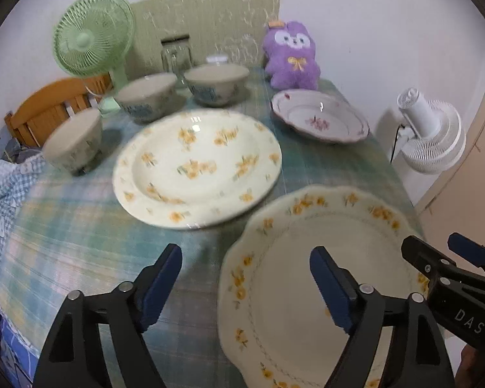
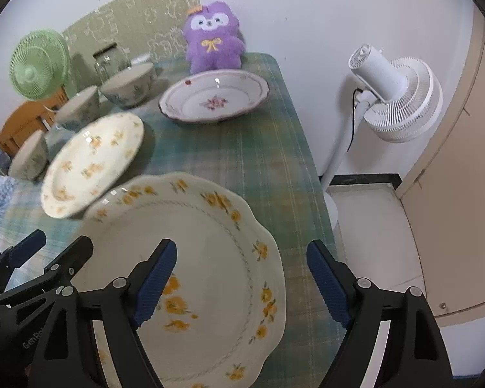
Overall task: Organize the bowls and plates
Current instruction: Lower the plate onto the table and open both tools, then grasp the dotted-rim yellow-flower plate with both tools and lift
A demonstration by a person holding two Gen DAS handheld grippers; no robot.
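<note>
Three bowls (image 1: pixel 72 142) sit along the upper left of the left wrist view, grouped as if already sorted, with a round flowered plate (image 1: pixel 197 168) at centre and a pink-flowered dish (image 1: pixel 320 118) upper right on the checked tablecloth (image 1: pixel 80 220). Lower right lies the scalloped plate (image 1: pixel 323 274), flat on the cloth near the table's front edge. Over it, the left gripper (image 1: pixel 245 287) stands wide open, one pad above the plate, gripping nothing. Far right, the right gripper (image 2: pixel 241 286) is spread wide too, straddling the plate's right rim, empty; my guess is it has been set down for stacking.
</note>
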